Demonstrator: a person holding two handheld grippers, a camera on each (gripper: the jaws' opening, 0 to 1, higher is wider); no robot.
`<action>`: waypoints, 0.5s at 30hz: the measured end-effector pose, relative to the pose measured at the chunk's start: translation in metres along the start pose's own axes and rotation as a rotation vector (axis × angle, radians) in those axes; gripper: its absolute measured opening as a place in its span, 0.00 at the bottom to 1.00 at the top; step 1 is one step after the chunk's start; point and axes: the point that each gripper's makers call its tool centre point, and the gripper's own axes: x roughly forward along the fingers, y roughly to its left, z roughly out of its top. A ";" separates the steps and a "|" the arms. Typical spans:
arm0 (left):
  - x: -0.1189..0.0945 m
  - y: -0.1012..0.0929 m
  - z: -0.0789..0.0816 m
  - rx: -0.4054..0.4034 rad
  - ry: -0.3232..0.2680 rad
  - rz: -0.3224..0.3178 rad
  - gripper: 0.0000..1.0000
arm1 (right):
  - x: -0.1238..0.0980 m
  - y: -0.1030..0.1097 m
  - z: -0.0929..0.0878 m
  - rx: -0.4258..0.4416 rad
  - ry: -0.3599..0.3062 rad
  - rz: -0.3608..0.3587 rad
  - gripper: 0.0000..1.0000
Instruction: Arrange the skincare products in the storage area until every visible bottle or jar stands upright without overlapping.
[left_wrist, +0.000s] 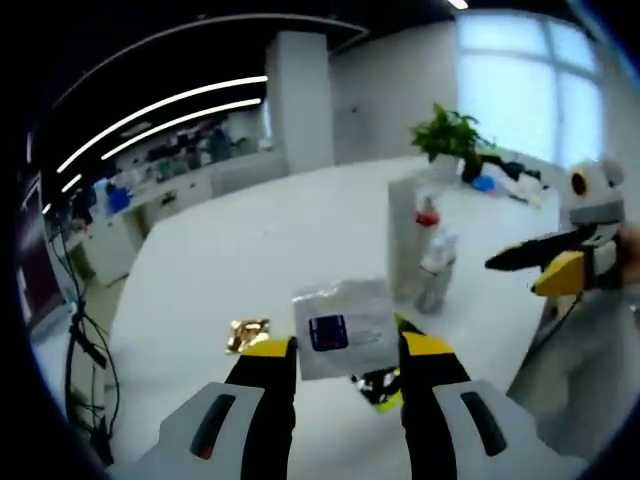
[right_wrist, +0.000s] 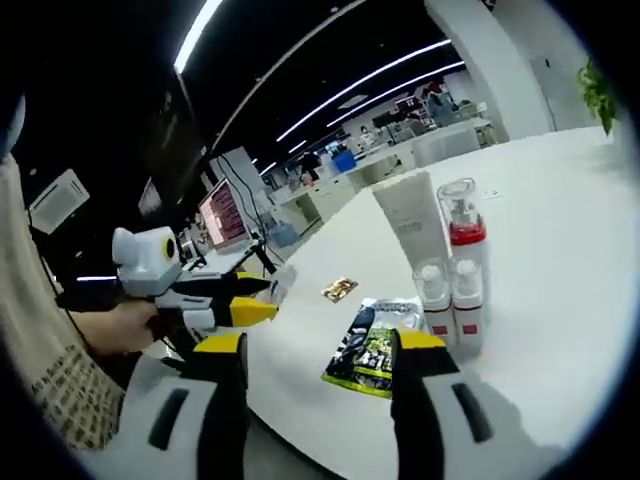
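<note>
My left gripper (left_wrist: 345, 348) is shut on a white sachet (left_wrist: 343, 328) with a blue label, held above the white table (left_wrist: 230, 250). From the right gripper view, that left gripper (right_wrist: 262, 300) hangs off the table's edge with the sachet (right_wrist: 281, 282) at its tip. A white tube (right_wrist: 410, 215), a red-banded pump bottle (right_wrist: 462, 228) and two small clear-capped bottles (right_wrist: 432, 292) stand upright together. A black-green sachet (right_wrist: 375, 345) and a gold sachet (right_wrist: 340, 290) lie flat. My right gripper (right_wrist: 320, 345) is open, short of the black-green sachet; it enters the left gripper view as right gripper (left_wrist: 525, 268).
A potted plant (left_wrist: 450, 130) stands at the table's far side beside small blue items. A person's hand (right_wrist: 120, 325) holds the left gripper. Counters and shelves (left_wrist: 160, 185) line the back wall. The table edge (right_wrist: 300, 440) runs just in front of my right jaws.
</note>
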 end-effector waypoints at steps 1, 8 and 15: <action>-0.001 -0.001 0.001 0.000 -0.003 -0.002 0.37 | 0.003 0.002 0.002 0.012 -0.006 0.012 0.49; -0.010 -0.016 0.009 0.033 -0.029 -0.021 0.37 | 0.029 0.015 0.004 0.044 0.022 0.069 0.30; -0.017 -0.027 0.014 0.052 -0.047 -0.033 0.37 | 0.046 0.023 0.007 0.071 0.022 0.098 0.25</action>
